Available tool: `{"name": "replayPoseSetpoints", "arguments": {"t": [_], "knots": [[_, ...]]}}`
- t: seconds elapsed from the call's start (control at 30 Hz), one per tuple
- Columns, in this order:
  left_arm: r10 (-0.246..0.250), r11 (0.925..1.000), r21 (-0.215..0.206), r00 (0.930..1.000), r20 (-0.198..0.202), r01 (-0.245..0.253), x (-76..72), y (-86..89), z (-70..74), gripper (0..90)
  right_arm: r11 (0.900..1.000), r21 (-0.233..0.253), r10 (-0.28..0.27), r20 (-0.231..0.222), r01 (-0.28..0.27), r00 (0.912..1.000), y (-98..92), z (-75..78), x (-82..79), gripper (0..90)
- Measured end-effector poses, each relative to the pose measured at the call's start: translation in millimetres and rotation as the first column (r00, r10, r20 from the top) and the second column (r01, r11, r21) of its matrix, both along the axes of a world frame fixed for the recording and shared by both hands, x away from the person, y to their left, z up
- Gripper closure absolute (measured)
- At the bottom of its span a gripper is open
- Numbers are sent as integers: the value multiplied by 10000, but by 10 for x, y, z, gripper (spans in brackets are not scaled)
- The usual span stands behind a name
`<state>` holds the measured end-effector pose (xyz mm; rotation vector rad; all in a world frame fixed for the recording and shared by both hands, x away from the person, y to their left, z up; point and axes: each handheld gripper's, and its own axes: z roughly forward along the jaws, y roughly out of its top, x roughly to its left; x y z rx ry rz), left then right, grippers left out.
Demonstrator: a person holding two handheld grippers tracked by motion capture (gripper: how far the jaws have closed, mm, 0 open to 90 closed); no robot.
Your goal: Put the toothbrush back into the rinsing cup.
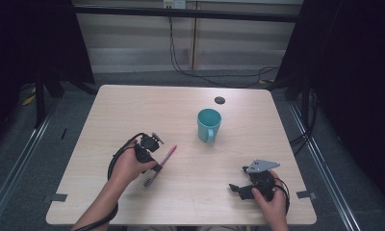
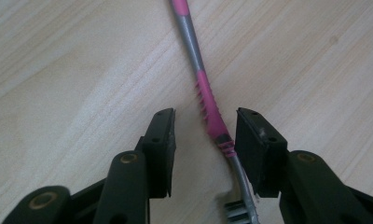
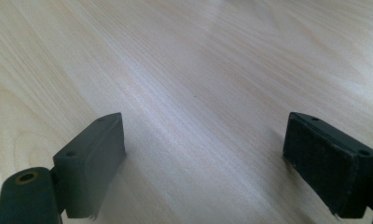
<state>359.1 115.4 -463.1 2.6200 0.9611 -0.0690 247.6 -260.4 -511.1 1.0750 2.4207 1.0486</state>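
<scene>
A pale wood-grain tabletop (image 1: 133, 110) with rounded corners carries a teal cup (image 1: 209, 124), cylindrical, its handle turned toward the person. Nearer the person than the cup and to its left lies a toothbrush (image 2: 208, 100), slim, pink and grey, with ribbed pink grip and bristled head. The left tool (image 2: 205, 126) hangs over it, its flat black padded jaws narrowly parted on either side of the handle, not clamped. The right tool (image 3: 203, 154), below and right of the cup, stands wide apart over bare wood.
</scene>
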Motion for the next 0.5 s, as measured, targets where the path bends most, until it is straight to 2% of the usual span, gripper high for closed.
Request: {"name": "replayPoseSetpoints", "arguments": {"t": [0.2, 0.27, 0.33, 0.43, 0.5], "knots": [[148, 9993, 346, 9999, 0, -147, 18, -45, -30, 630, 10000, -3, 3, 3, -3, 10000, 0, 0, 0, 123], [151, 9988, 458, 9998, -125, -145, 23, -55, -39, 652, 10000, -2, 2, 1, -2, 10000, 0, 0, 0, 123], [67, 9975, 698, 10000, -43, -64, 24, -66, -40, 667, 10000, -3, 7, 8, -7, 10000, 0, 0, 1, 123], [166, 9970, 758, 9999, -44, -162, 16, -82, -40, 705, 10000, -5, 4, 9, -4, 10000, 0, 0, 0, 123], [138, 9953, 959, 9999, -37, -134, 13, -96, -40, 725, 10000, -1, 0, -1, 0, 10000, 0, 0, 0, 123]]}}
